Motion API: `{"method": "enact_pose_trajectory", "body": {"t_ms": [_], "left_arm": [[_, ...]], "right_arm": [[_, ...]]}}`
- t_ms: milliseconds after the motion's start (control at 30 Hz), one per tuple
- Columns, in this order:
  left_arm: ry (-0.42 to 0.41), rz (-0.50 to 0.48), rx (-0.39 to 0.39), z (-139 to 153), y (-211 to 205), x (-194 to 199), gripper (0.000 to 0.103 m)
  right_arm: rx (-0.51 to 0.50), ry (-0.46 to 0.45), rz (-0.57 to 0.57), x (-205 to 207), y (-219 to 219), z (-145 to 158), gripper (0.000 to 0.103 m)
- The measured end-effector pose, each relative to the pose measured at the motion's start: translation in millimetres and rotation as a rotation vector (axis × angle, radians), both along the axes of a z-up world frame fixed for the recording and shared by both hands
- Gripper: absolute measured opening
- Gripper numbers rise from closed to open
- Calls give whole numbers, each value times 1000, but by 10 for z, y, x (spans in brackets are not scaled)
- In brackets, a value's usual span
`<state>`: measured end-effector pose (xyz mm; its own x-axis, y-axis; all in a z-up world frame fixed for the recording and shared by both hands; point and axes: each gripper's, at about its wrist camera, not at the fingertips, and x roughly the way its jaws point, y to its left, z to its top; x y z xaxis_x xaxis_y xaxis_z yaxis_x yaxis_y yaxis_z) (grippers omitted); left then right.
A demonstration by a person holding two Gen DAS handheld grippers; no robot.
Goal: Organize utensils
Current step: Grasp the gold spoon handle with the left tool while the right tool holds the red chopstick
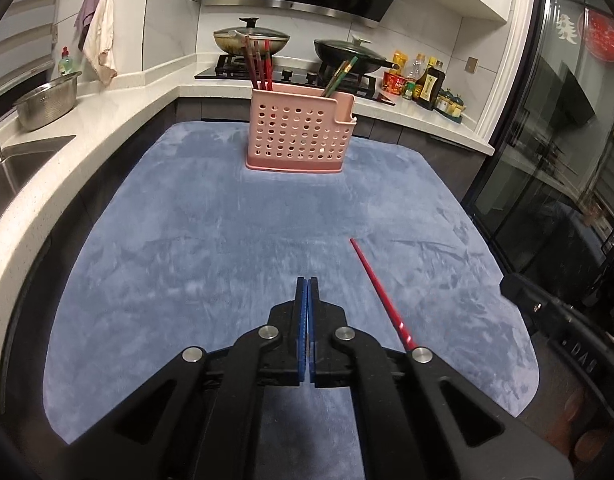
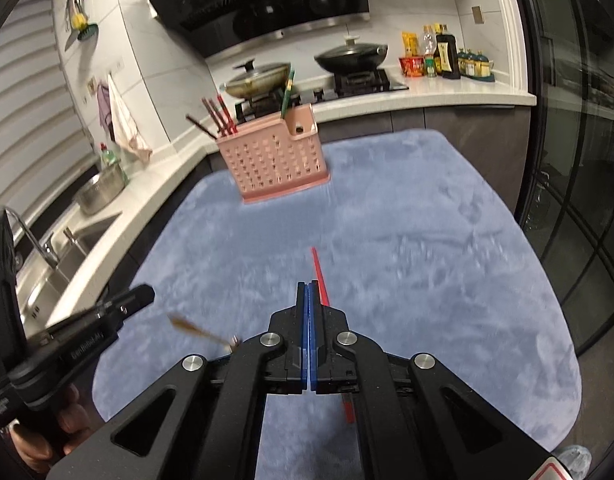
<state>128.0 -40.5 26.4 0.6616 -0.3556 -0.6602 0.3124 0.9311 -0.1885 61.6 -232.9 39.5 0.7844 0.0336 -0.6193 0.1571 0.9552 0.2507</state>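
Note:
A pink perforated utensil basket [image 1: 301, 132] stands at the far end of the blue cloth [image 1: 187, 248]; it also shows in the right wrist view [image 2: 273, 160]. It holds red chopsticks [image 1: 261, 66] on the left and green ones [image 1: 339, 76] on the right. One red chopstick [image 1: 381, 294] lies on the cloth right of my left gripper [image 1: 307, 280], which is shut and empty. In the right wrist view this chopstick [image 2: 319, 276] lies under my shut, empty right gripper [image 2: 307, 285]. A blurred brown utensil [image 2: 199, 330] lies to its left.
The left gripper body [image 2: 79, 328] is at the right view's lower left. A sink [image 1: 11, 168] and steel colander [image 1: 47, 100] are on the left counter. Pans [image 1: 251, 36] sit on the stove behind. Sauce bottles [image 1: 423, 80] stand at the back right. Glass doors [image 1: 547, 140] are on the right.

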Motion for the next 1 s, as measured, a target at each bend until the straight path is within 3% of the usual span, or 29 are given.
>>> {"method": "enact_pose_trajectory", "body": {"t_ms": [200, 267, 300, 433, 633, 767, 833, 1000], "left_arm": [[48, -15, 1, -191, 19, 20, 2], [79, -25, 17, -323, 7, -9, 3], [99, -27, 23, -379, 2, -21, 6], [165, -25, 36, -616, -21, -125, 29], [218, -52, 62, -825, -122, -276, 37], [232, -68, 63, -874, -188, -348, 47], [237, -77, 65, -889, -232, -383, 53], [278, -100, 44, -948, -352, -435, 55]], "right_arm": [[6, 35, 5, 27, -33, -114, 1], [9, 77, 3, -11, -27, -282, 10], [11, 105, 14, -20, -19, -374, 14], [-7, 219, 61, -84, 70, -758, 14], [-48, 291, 68, -72, 111, -1077, 25], [-45, 318, 77, -6, 106, -1193, 23], [-62, 314, 66, -17, 95, -1216, 8], [-68, 314, 41, -71, 25, -1170, 7]]}}
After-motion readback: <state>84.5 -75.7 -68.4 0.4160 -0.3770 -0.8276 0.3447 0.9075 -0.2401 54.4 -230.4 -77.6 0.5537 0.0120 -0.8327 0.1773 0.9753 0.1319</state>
